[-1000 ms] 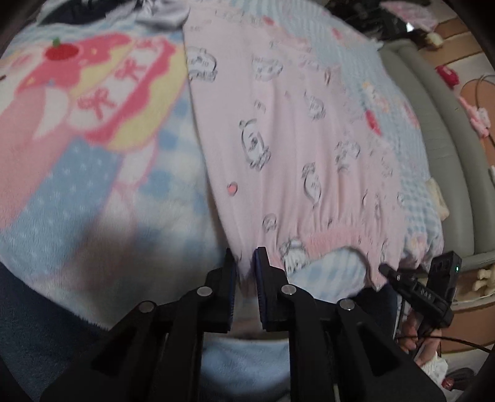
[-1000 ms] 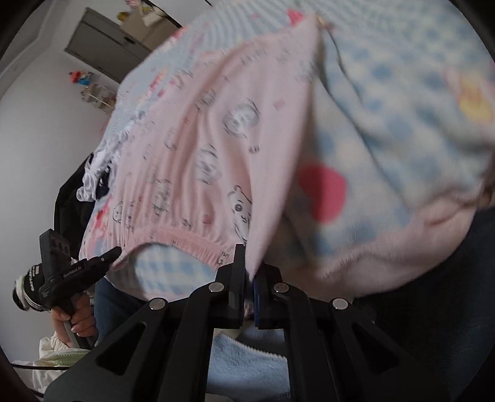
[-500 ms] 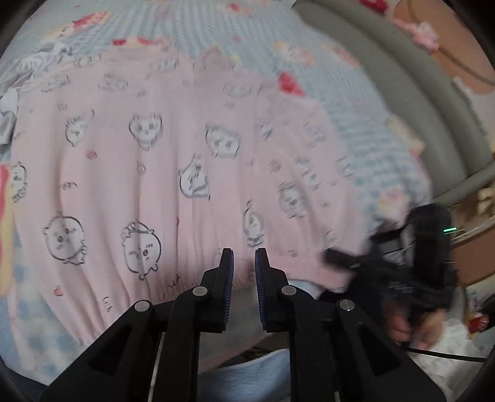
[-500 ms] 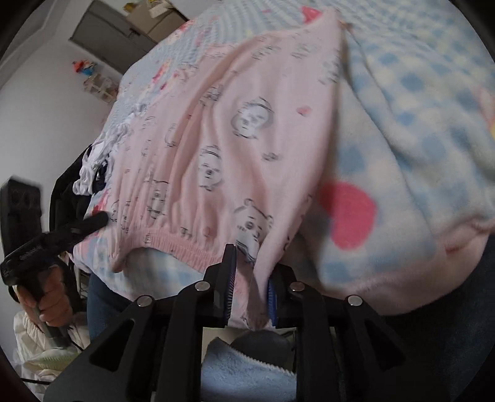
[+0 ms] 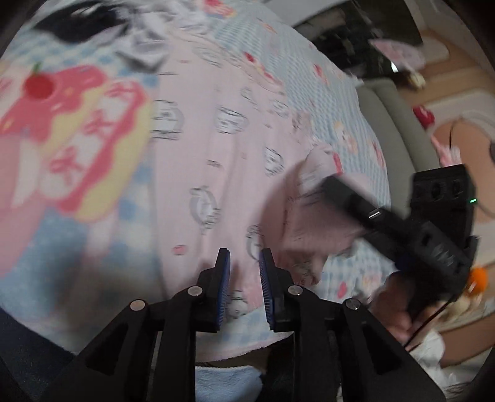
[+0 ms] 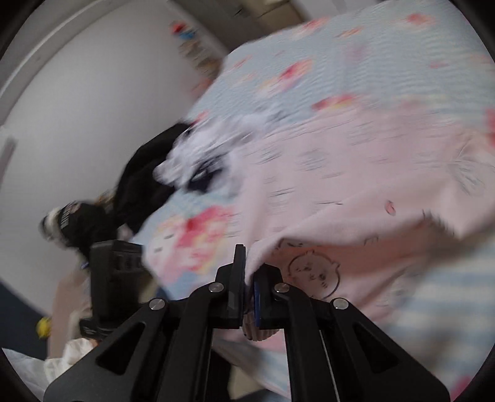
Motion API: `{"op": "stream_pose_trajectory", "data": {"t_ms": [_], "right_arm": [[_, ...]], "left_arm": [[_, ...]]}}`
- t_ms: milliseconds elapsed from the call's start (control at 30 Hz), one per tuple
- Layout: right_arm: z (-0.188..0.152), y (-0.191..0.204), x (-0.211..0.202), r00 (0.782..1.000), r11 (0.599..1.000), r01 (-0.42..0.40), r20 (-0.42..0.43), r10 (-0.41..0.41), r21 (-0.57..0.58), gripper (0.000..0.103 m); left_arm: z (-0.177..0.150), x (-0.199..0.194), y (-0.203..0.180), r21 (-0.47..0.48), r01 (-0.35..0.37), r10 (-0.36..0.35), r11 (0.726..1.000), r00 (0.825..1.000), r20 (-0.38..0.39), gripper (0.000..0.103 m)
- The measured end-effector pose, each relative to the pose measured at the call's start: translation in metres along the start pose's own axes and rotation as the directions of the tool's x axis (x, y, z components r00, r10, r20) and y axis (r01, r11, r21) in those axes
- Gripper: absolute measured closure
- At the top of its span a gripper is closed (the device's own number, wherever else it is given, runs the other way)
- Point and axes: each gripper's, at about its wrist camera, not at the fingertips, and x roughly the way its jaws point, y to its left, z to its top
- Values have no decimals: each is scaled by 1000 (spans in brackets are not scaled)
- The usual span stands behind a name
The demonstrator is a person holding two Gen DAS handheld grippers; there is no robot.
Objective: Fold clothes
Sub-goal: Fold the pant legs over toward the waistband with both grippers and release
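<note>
While the left gripper [image 5: 244, 263] hovers with its blue-padded fingers [image 5: 223, 278] parted and nothing between them, the pale pink fleece garment printed with small cartoon faces [image 5: 216, 148] lies spread on the bed directly ahead of it. To the left of this gripper, the light blue checked blanket with a pink and yellow cake picture [image 5: 71, 133] covers the bed, touching the garment's left edge. Far ahead and to the left sits a blurred heap of black and white clothing [image 5: 102, 27]. To the right of the gripper, a corner of the pink garment is lifted off the bed and folded over toward the middle, pinched by the right gripper [image 5: 334, 185], whose black body reaches in from the right.

In the right wrist view, the right gripper [image 6: 249, 272] is closed on the pink garment's [image 6: 355, 191] edge, cloth pinched between its fingers [image 6: 239, 266]. The raised fabric drapes away to its right, a cartoon face just beside the fingers. To its left stands the left gripper's black body [image 6: 116, 278], with the dark clothing heap [image 6: 148, 185] beyond.
</note>
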Motion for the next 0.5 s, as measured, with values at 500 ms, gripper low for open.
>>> {"op": "stream_pose_trajectory", "data": {"t_ms": [500], "right_arm": [[-64, -9, -15, 991, 990, 133, -23, -132, 46, 73]], "left_arm": [[5, 56, -30, 41, 17, -14, 999, 996, -84, 57]]}}
